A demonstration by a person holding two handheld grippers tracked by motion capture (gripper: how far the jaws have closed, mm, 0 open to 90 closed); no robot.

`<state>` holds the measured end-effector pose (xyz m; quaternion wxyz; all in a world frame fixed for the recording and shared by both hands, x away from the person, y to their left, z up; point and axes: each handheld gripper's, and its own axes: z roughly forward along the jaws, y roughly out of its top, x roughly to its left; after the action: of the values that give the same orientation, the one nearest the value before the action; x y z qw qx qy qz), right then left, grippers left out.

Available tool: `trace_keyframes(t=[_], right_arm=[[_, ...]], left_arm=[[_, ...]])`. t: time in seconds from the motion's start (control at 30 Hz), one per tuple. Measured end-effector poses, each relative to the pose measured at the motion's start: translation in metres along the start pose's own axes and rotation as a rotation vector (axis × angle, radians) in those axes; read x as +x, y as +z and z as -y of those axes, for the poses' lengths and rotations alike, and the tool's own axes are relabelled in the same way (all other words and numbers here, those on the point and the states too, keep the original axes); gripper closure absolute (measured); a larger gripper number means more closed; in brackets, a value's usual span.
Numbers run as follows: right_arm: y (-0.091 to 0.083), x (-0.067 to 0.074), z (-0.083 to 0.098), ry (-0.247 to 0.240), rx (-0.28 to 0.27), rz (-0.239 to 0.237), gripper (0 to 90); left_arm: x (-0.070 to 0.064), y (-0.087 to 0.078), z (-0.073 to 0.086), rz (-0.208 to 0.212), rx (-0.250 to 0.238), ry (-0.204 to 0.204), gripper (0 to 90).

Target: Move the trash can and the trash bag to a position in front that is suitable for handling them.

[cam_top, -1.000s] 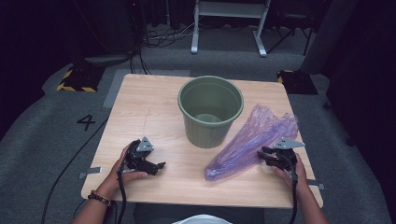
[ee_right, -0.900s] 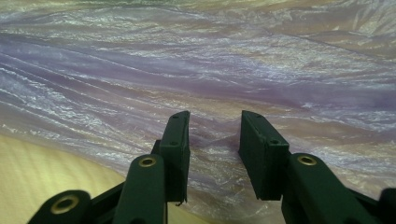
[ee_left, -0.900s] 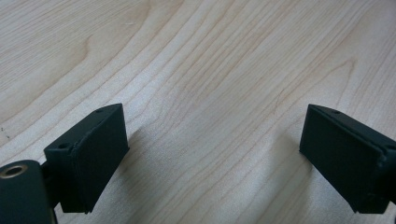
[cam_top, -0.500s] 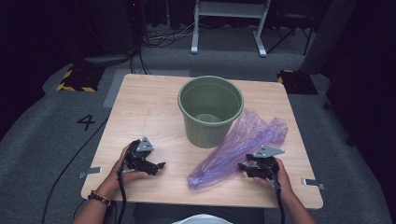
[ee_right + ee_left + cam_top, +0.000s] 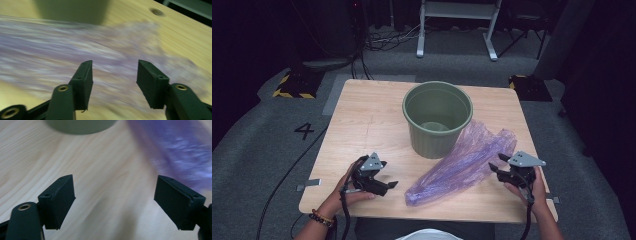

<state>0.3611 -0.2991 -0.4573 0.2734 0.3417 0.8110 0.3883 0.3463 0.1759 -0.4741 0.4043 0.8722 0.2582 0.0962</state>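
My left tongs (image 5: 384,186) hover spread over bare tabletop (image 5: 362,120), and their jaws have just been closing a little with nothing between them. My right tongs (image 5: 496,169) hang half spread just beside the purple bag (image 5: 462,165); their jaws have just been closing too, and I see no plastic pinched. The bag lies flat and crumpled on the tabletop, 1 edge against the foot of the green bin (image 5: 438,120), which stands upright with no liner. I judge the lining hardly begun: grasping, opening and fitting the bag all remain.

purple plastic bag (image 5: 462,165) | crumpled, lying flat | touching green bucket (image 5: 437,120)
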Motion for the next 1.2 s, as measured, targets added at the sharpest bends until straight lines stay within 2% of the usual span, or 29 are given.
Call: trace_keyframes(t=[0.03,0.1,0.17,0.23,0.27,0.3,0.37,0.5,0.63,0.67,0.7,0.77,0.93,1.1,1.2], right_arm=[[0.002,-0.009,0.005,0.027,0.007,0.016,50.5],[0.008,-0.021,0.014,0.046,0.047,0.049,51.5],[0.012,-0.026,0.019,0.063,0.059,0.041,52.0],[0.018,-0.03,0.024,0.08,0.071,0.023,53.3],[0.02,-0.03,0.025,0.077,0.076,0.014,54.4],[0.022,-0.03,0.026,0.077,0.076,0.007,55.4],[0.026,-0.031,0.028,0.086,0.075,-0.026,58.5],[0.032,-0.031,0.031,0.105,0.073,-0.065,60.6],[0.037,-0.029,0.032,0.113,0.088,-0.081,58.0],[0.037,-0.028,0.032,0.117,0.087,-0.086,57.2],[0.039,-0.026,0.032,0.125,0.086,-0.093,52.7],[0.04,-0.024,0.031,0.123,0.086,-0.104,51.5],[0.038,-0.013,0.027,0.064,0.09,-0.129,41.9],[0.026,0.006,0.01,-0.013,0.017,-0.162,31.9],[0.022,0.031,-0.009,-0.101,-0.036,-0.231,28.9]], left_arm=[[0.0,0.0,0.0,0.0,0.0,0.0,16.4],[-0.02,0.006,-0.01,0.062,0.005,0.06,16.4],[-0.032,0.013,-0.015,0.102,0.009,0.085,16.5],[-0.041,0.023,-0.017,0.129,0.034,0.114,17.6],[-0.044,0.026,-0.017,0.128,0.051,0.127,18.4],[-0.047,0.031,-0.016,0.125,0.078,0.16,19.6],[-0.048,0.038,-0.013,0.135,0.106,0.172,23.4],[-0.047,0.046,-0.01,0.126,0.135,0.192,28.7],[-0.045,0.045,-0.011,0.118,0.129,0.205,31.1],[-0.042,0.045,-0.01,0.128,0.131,0.196,31.1],[-0.037,0.043,-0.008,0.139,0.132,0.192,31.1],[-0.03,0.041,-0.006,0.143,0.124,0.19,31.2],[-0.011,0.035,0.0,0.121,0.114,0.169,31.1],[0.004,0.032,0.002,0.089,0.111,0.133,28.3],[0.012,0.032,0.003,0.067,0.1,0.11,26.1]])
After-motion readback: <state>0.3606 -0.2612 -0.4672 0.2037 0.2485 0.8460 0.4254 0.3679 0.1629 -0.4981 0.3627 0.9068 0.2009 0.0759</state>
